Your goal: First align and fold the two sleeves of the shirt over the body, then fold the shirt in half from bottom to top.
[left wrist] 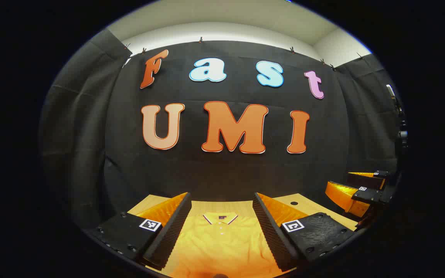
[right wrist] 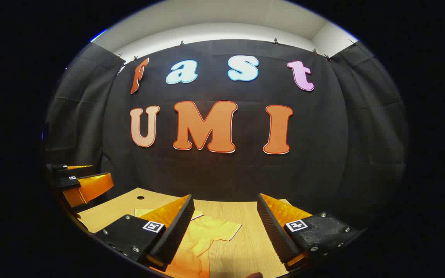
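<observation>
A yellow polo shirt (left wrist: 222,243) lies flat on the wooden table (left wrist: 151,202), collar toward the far wall. My left gripper (left wrist: 221,201) hovers open above its chest, fingers (left wrist: 176,220) on either side of the collar, nothing between them. In the right gripper view one crumpled short sleeve (right wrist: 214,231) of the shirt (right wrist: 191,258) spreads onto the table (right wrist: 245,231). My right gripper (right wrist: 224,202) stands open above that sleeve's edge, holding nothing. The right gripper (left wrist: 355,193) also shows at the right of the left gripper view, and the left gripper (right wrist: 81,183) at the left of the right gripper view.
The table has a small round hole (left wrist: 294,203) near its back edge, seen again as the hole (right wrist: 140,197) in the right gripper view. Black cloth walls close the booth behind and on both sides.
</observation>
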Demonstrator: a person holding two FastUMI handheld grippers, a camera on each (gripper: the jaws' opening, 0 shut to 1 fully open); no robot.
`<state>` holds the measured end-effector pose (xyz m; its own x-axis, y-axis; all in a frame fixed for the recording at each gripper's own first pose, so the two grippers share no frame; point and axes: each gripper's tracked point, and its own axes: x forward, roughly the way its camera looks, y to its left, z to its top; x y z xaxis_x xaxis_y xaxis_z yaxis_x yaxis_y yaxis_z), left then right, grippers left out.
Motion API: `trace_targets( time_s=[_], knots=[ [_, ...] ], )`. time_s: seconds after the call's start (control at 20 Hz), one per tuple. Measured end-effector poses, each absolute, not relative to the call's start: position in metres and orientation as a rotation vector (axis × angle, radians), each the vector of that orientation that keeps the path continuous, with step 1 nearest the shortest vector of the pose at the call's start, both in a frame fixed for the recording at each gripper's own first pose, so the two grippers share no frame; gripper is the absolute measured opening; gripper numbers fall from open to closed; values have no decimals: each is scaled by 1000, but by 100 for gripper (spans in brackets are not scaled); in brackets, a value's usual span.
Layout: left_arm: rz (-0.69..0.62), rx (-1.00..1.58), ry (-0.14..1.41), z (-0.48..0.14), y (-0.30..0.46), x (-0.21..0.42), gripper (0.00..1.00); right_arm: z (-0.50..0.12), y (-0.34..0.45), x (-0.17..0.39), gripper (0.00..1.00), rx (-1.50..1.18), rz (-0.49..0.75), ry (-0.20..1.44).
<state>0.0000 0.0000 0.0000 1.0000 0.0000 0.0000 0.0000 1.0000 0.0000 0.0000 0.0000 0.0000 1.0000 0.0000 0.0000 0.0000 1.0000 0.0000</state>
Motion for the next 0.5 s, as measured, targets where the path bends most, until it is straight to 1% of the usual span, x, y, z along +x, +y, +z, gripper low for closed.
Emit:
trace_targets(
  time_s=[0.05, 0.5],
  knots=[
    [0, 6, -1, 0, -1, -1, 98, -3, 0, 2, 99, -2, 0, 10],
    [0, 11, -8, 1, 1, -5, 98, -7, 5, 5, 99, 1, 10, 25]
  ],
)
